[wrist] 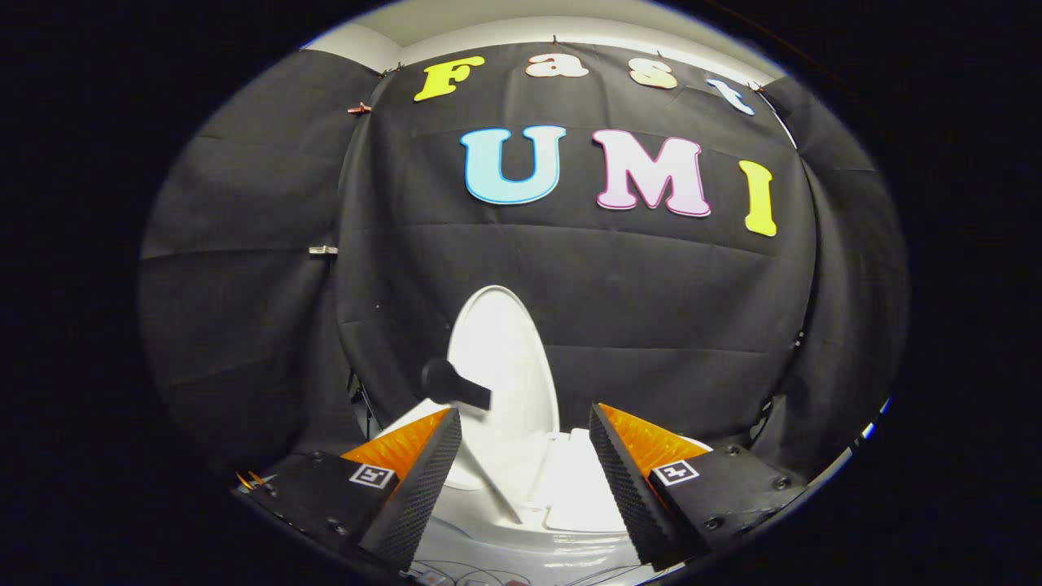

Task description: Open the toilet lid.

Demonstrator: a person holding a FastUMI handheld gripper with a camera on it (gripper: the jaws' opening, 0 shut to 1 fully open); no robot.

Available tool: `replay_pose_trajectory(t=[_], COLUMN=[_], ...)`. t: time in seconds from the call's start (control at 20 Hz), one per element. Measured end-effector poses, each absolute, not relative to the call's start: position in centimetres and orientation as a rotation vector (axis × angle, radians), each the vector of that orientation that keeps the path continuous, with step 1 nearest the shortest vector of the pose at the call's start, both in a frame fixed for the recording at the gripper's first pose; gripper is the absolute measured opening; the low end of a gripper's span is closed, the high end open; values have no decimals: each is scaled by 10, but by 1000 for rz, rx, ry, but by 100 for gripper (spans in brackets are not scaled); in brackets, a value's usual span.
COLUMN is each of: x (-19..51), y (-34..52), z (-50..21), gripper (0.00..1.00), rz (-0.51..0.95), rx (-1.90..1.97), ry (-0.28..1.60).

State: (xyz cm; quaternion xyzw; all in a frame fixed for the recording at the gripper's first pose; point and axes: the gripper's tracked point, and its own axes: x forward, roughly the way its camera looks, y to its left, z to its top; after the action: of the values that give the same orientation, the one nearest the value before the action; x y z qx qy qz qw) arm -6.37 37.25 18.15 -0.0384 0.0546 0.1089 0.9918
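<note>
A white toilet stands just ahead of my fingers, against the black cloth wall. Its white oval lid stands raised, nearly upright, with its inner face turned toward me. A black knob-like handle sticks out from the lid's left side, above my left finger. My gripper is open, its fingers wide apart with nothing between them. The left fingertip sits just below the handle. The lid's lower part and the toilet's rear body show in the gap between the fingers.
Black cloth walls close in the booth behind and on both sides of the toilet. A small metal clip holds the cloth at the left. Thin wires lie at the toilet's near edge below my fingers.
</note>
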Motion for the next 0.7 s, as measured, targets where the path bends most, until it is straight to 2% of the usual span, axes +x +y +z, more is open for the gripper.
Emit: replay_pose_trajectory(t=[0.7], x=[-17], y=[162], z=[121], gripper=[99], rz=[45], rx=[-49], ry=[87])
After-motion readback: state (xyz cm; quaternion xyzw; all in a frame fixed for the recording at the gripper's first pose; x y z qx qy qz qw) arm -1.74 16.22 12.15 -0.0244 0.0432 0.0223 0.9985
